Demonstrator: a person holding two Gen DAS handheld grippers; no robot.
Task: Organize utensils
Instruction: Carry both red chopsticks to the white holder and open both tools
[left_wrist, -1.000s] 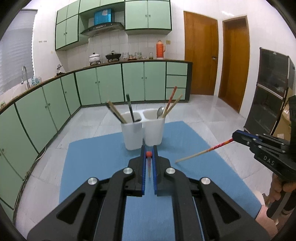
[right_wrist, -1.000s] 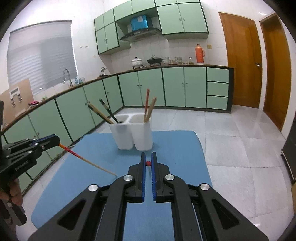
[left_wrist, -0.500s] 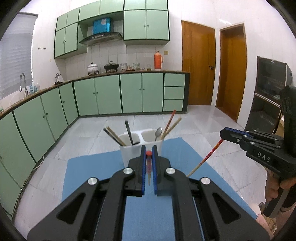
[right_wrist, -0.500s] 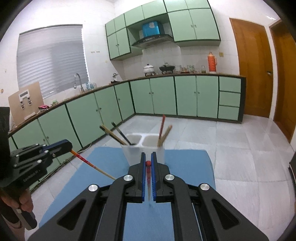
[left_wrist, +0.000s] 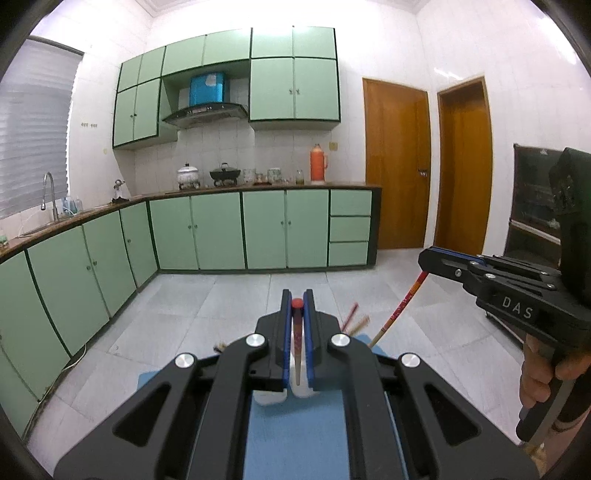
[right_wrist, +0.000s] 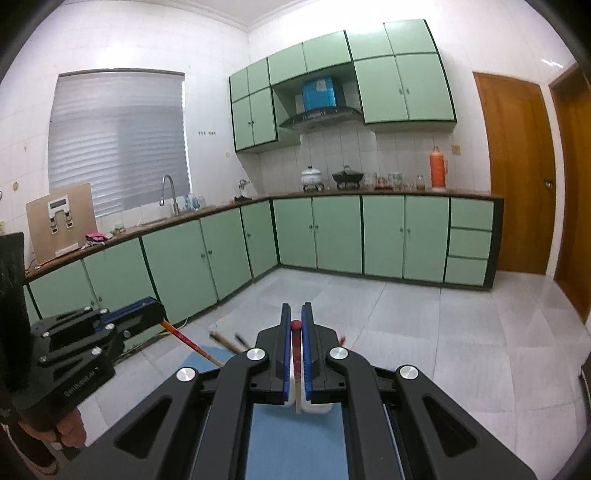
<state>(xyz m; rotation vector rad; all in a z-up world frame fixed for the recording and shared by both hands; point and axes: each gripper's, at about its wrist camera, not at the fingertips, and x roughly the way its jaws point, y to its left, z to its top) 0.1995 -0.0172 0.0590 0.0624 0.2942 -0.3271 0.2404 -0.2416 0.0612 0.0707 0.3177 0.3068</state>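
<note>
My left gripper (left_wrist: 297, 295) is shut on a red-topped chopstick (left_wrist: 296, 332) that hangs down between its blue pads. My right gripper (right_wrist: 296, 310) is shut on a matching chopstick (right_wrist: 296, 354). Each gripper also shows in the other's view: the right gripper (left_wrist: 424, 258) with its chopstick (left_wrist: 399, 310) slanting down-left, the left gripper (right_wrist: 157, 308) with its chopstick (right_wrist: 188, 341) slanting down-right. The white two-cup utensil holder (left_wrist: 271, 397) (right_wrist: 317, 406) sits on the blue mat (left_wrist: 295, 443), mostly hidden behind the fingers. Only tips of the utensils in it (left_wrist: 352, 317) (right_wrist: 221, 338) show.
Green base cabinets (left_wrist: 221, 229) run along the far and left walls under a counter with a sink tap (right_wrist: 168, 192). Two wooden doors (left_wrist: 397, 166) stand at the right. A dark cabinet (left_wrist: 535, 206) is at the far right. Grey tiled floor (right_wrist: 443, 332) surrounds the mat.
Both grippers have risen and tipped up with their chopsticks still held. The holder and mat slid down the views and now sit behind the fingers.
</note>
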